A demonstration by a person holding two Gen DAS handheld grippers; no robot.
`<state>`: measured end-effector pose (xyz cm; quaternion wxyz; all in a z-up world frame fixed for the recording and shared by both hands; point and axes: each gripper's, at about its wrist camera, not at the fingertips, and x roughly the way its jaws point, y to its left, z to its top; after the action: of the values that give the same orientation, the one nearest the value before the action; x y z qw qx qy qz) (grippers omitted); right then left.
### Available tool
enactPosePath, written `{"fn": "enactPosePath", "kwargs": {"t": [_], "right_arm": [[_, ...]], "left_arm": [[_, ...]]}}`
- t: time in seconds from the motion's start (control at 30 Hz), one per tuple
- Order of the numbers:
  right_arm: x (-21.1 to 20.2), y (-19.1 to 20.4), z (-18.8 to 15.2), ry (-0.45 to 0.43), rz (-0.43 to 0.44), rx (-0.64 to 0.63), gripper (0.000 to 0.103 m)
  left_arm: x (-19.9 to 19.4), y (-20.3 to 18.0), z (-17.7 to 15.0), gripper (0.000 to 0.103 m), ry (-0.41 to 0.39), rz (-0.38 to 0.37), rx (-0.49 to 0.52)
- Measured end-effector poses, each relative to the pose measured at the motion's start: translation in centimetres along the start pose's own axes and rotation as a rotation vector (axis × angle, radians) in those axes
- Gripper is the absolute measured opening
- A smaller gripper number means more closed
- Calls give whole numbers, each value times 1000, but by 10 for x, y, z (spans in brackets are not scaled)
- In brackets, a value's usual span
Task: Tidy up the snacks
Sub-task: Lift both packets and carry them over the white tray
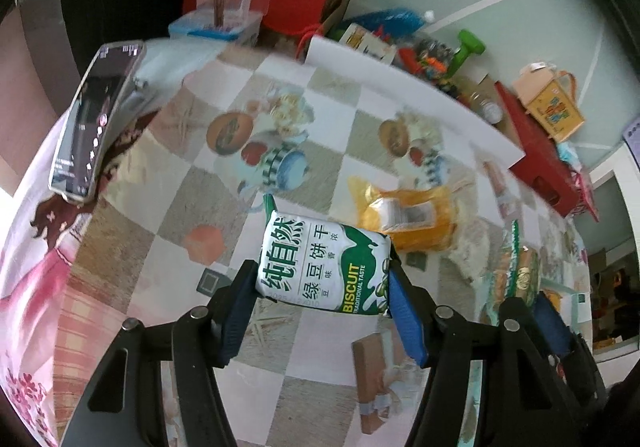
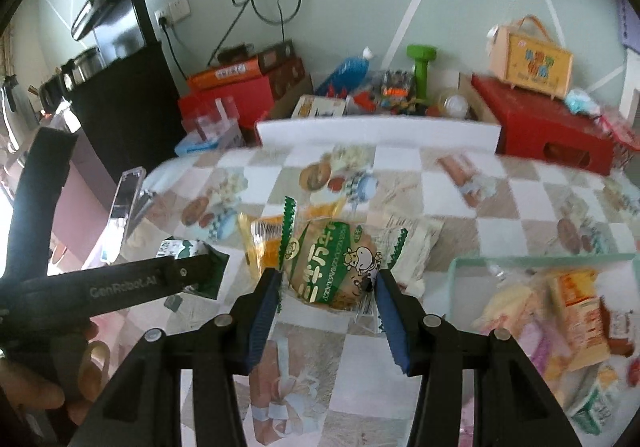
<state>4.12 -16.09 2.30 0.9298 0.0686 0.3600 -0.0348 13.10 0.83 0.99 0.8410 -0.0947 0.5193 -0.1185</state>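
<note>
Left hand-held gripper (image 1: 322, 293), lower centre, clamps a green-and-white biscuit packet (image 1: 324, 267) above the desk (image 1: 320, 119). Right hand-held gripper (image 2: 326, 297) clamps a green cow-print snack packet (image 2: 336, 267); a yellow packet (image 2: 264, 239) lies behind.

A checked tablecloth (image 2: 500, 183) printed with food pictures covered the table. At its left edge a phone (image 1: 92, 123) leaned upright in a stand. Beyond the far edge of the tablecloth, on the floor against the pale green wall, stood a red box (image 2: 224, 99) with an orange carton (image 2: 224, 73) on top, a green dumbbell (image 2: 422, 63), a red stool (image 2: 552, 135) and, upon that stool, a small peach-coloured case (image 2: 528, 59). Left of the red box stood a dark cabinet (image 2: 128, 103).
</note>
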Motion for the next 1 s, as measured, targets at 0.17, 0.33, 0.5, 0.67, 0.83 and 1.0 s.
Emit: {"fn": "enactPosePath", "kwargs": {"t": [0.17,0.33,0.5,0.67,0.83,1.0], "right_arm": [[-25,-20,10,-64,-49,34,52],[-47,-56,16,-109,-149,91,52],[-68,-98,17,-137,-259,156,52],[-88,-136,14,-161,-321,233,52],[-107,-165,8,-174,-389,288,52],[-115,-190,0,-149,-414,357,52]], "left_arm": [[-24,-15,1,64,-61,-26,41],[-41,-37,-1,64,-115,-60,97],[-51,-70,-11,64,-149,-108,189],[-51,-114,-29,64,-143,-169,306],[-48,-151,-52,64,-122,-219,412],[-44,-185,-78,65,-108,-232,524]]}}
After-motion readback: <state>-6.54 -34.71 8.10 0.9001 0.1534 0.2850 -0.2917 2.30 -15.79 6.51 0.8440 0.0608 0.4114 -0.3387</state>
